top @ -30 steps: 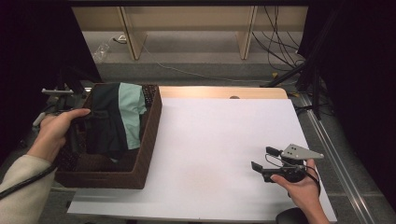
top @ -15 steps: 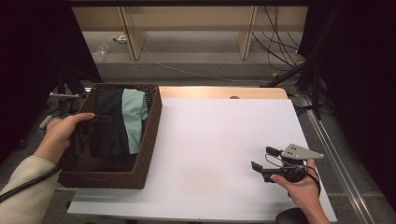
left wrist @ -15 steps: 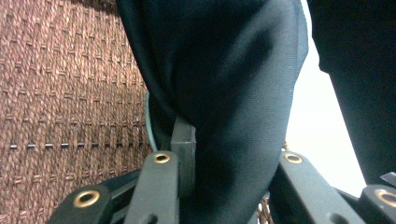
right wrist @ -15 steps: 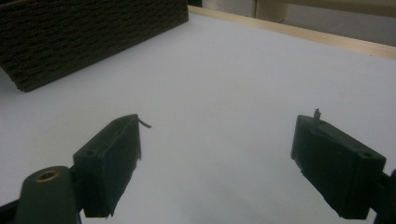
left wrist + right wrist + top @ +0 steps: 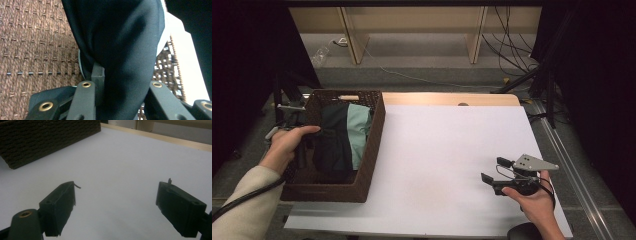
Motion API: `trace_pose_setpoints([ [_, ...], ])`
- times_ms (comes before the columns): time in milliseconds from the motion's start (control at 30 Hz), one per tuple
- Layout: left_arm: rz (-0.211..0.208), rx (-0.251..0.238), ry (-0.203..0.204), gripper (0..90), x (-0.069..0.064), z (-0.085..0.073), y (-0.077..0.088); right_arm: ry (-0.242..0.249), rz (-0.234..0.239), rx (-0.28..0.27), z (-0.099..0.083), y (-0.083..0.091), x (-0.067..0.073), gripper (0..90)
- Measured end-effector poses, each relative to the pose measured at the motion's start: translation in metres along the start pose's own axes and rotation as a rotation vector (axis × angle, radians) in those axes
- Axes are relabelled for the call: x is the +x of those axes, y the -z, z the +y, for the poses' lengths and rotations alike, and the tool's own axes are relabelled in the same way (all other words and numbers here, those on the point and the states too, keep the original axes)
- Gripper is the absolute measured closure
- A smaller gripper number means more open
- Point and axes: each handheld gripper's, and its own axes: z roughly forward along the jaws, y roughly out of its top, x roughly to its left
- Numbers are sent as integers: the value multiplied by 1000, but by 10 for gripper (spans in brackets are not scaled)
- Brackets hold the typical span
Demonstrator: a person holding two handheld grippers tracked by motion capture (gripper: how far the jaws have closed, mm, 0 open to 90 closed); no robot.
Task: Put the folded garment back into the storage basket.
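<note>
A dark brown woven basket stands at the table's left side. It holds a dark cloth and a pale teal cloth beside it. My left gripper reaches into the basket from its left wall, mostly covered by the hand. In the left gripper view the left gripper is shut on the dark cloth, which hangs over the basket's weave. My right gripper rests low over the white table at the front right. The right gripper is open and holds nothing.
A wooden strip edges the table's far side. Beyond it stand shelf legs and floor cables. A metal fitting sits just left of the basket. The basket's side lies far ahead of the right gripper.
My left hand has sunk toward the basket with the dark cloth, which now lies lower inside it. The right gripper has stayed still.
</note>
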Motion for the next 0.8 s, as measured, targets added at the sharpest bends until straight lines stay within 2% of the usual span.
trace_pose_setpoints([
  [300,7,14,33,696,10,1,-15,2,0,2,0,0,0,167],
  [633,49,37,28,682,20,5,-28,2,0,2,0,0,0,167],
  [800,95,35,-6,665,22,5,-33,3,1,2,0,0,0,167],
])
